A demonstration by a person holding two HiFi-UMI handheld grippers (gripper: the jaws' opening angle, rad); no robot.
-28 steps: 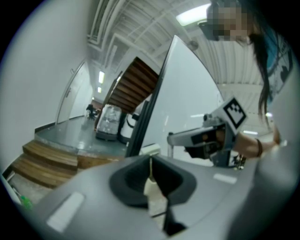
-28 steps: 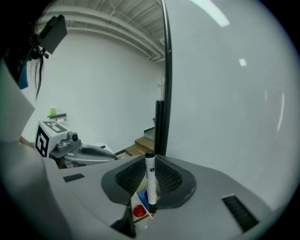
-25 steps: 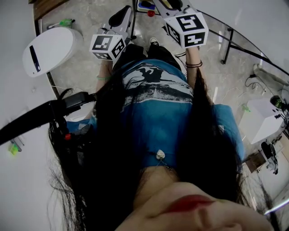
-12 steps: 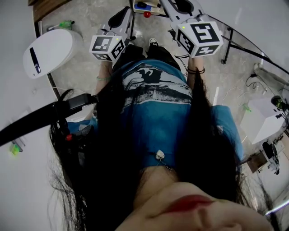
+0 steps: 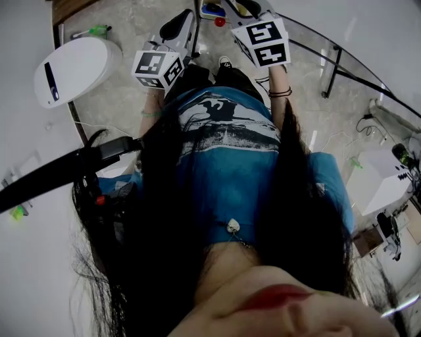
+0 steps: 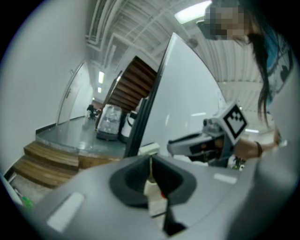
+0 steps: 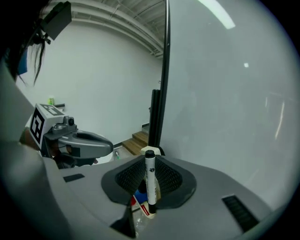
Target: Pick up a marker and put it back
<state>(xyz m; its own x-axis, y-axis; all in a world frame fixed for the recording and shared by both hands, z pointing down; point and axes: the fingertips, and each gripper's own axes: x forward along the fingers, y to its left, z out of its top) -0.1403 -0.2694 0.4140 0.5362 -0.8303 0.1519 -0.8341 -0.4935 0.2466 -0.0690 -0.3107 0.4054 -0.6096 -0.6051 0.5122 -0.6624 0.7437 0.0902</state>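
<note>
A white marker with a black cap (image 7: 150,182) stands upright between the jaws of my right gripper (image 7: 149,164), which is shut on it. It is held in front of a large whiteboard (image 7: 225,93). My left gripper (image 6: 150,166) has its jaws pressed together with nothing between them. In the head view both grippers are raised at the top, the left one (image 5: 172,41) beside the right one (image 5: 253,26). Each gripper shows in the other's view: the right gripper (image 6: 211,140) and the left gripper (image 7: 70,140).
The whiteboard's black frame post (image 7: 161,93) rises just behind the marker. A small tray with blue and red items (image 5: 214,10) shows at the top of the head view. A white round device (image 5: 69,69) stands left. Wooden steps (image 6: 51,161) lie beyond the board.
My right gripper swung out to the right and a little lower, then came back up and left. The left gripper has hardly moved.
</note>
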